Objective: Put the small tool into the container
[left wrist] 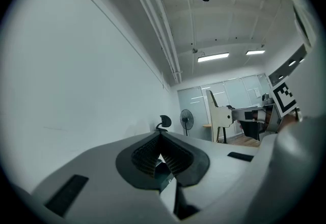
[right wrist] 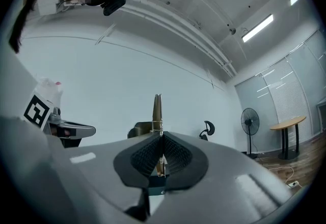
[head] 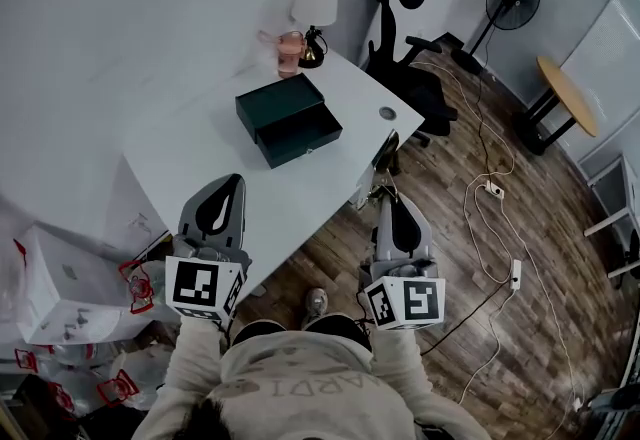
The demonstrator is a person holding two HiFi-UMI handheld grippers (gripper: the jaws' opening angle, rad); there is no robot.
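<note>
The container is a dark green box (head: 288,118) with a drawer front jutting toward me; it sits mid-table, and its top shows in the right gripper view (right wrist: 138,129). My right gripper (head: 386,198) hangs off the table's near right edge, shut on a small, thin metal tool (right wrist: 157,108). The tool sticks up from between its pads (right wrist: 175,154). My left gripper (head: 230,183) is over the near part of the white table (head: 200,158). Its jaws (left wrist: 161,135) meet at the tips with nothing between them. Both grippers are well short of the box.
A pink cup (head: 290,48) and a small dark object (head: 314,50) stand at the table's far end. An office chair (head: 405,58), a fan (head: 510,0), a round wooden table (head: 565,93) and floor cables (head: 490,228) lie to the right. White boxes (head: 60,298) are stacked at left.
</note>
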